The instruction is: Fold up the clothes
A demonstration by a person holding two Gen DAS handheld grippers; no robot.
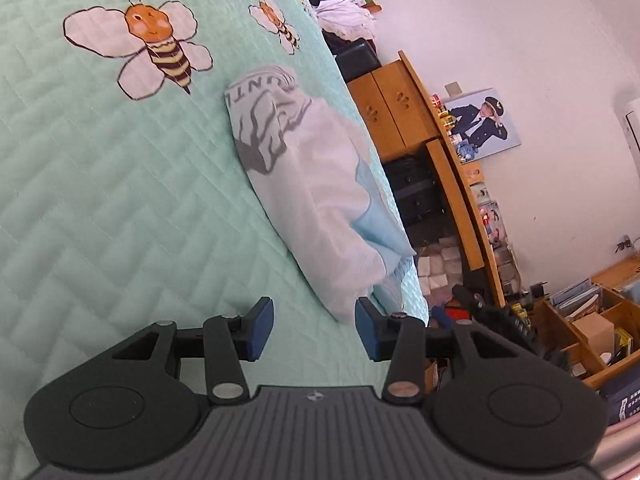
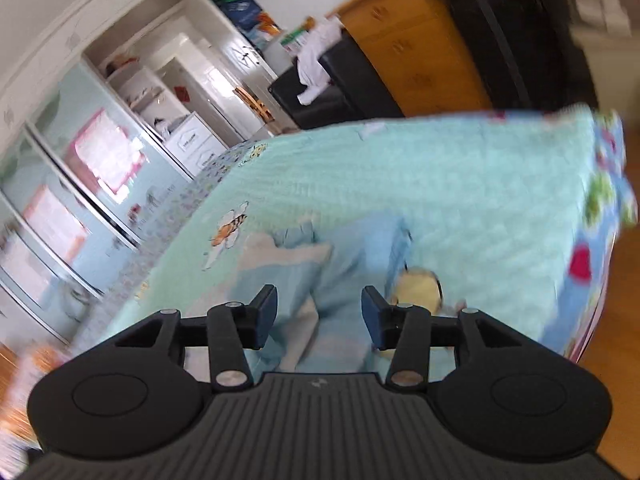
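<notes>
The clothes (image 1: 316, 184) lie folded in a white and pale blue bundle on the mint quilt (image 1: 100, 200), near its edge, with grey print on the far end. My left gripper (image 1: 315, 330) hovers just short of the near end, its blue pads apart with nothing between them. My right gripper (image 2: 319, 320) stands over blurred pale blue fabric (image 2: 352, 264), jaws apart and gripping nothing. A yellow patch (image 2: 418, 286) shows just beside its right finger. Farther off, bees (image 1: 156, 44) are printed on the quilt. Beyond the bed stand a wooden cabinet (image 1: 394, 108), a dark chair (image 2: 340, 92) with white cloth, and white shelves (image 2: 160, 80).
</notes>
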